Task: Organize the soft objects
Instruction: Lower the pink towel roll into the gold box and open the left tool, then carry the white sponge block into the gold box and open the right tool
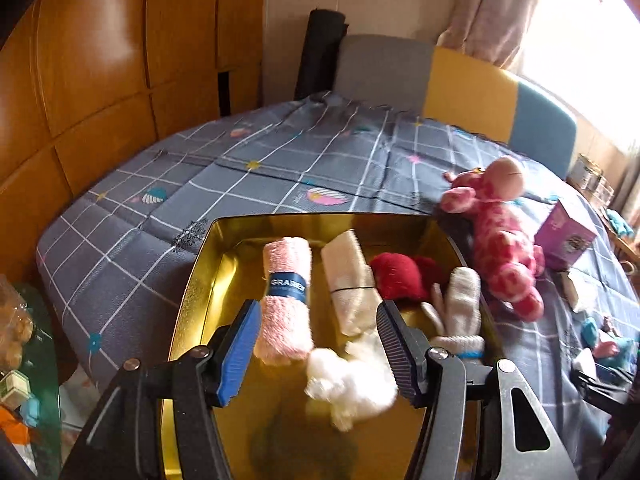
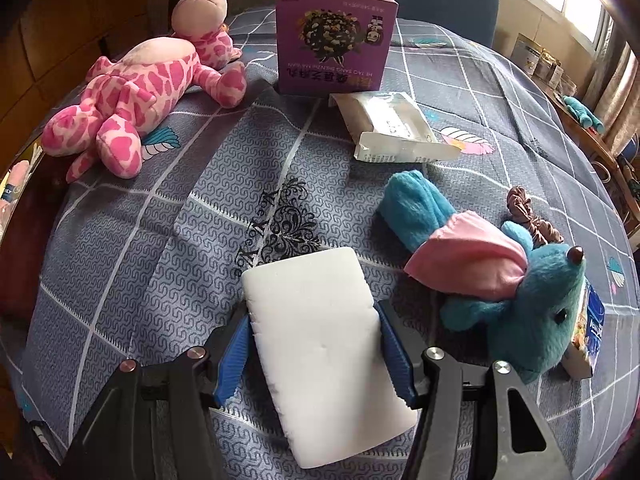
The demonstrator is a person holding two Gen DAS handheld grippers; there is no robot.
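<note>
A gold tin tray [image 1: 200,280] lies on the grey checked bedspread. In it are a pink rolled towel [image 1: 286,292], a white rolled towel [image 1: 348,280], a red plush piece [image 1: 400,276] and a pale mitten [image 1: 462,300]. My left gripper [image 1: 316,312] hovers open over the tray. A white fluffy toy [image 1: 348,384] lies blurred low between its fingers, and neither pad presses it. My right gripper [image 2: 314,316] is shut on a white foam block [image 2: 320,340] just above the bedspread. A blue plush mouse [image 2: 520,292] lies right of it, and a pink spotted giraffe plush [image 2: 136,92] at the far left.
A purple box [image 2: 336,40], a torn white packet [image 2: 396,128], a brown scrunchie [image 2: 528,212] and a small carton [image 2: 588,332] lie on the bed. A wooden wardrobe [image 1: 100,80] stands left, a glass side table [image 1: 36,360] at the lower left, and the headboard [image 1: 460,80] behind.
</note>
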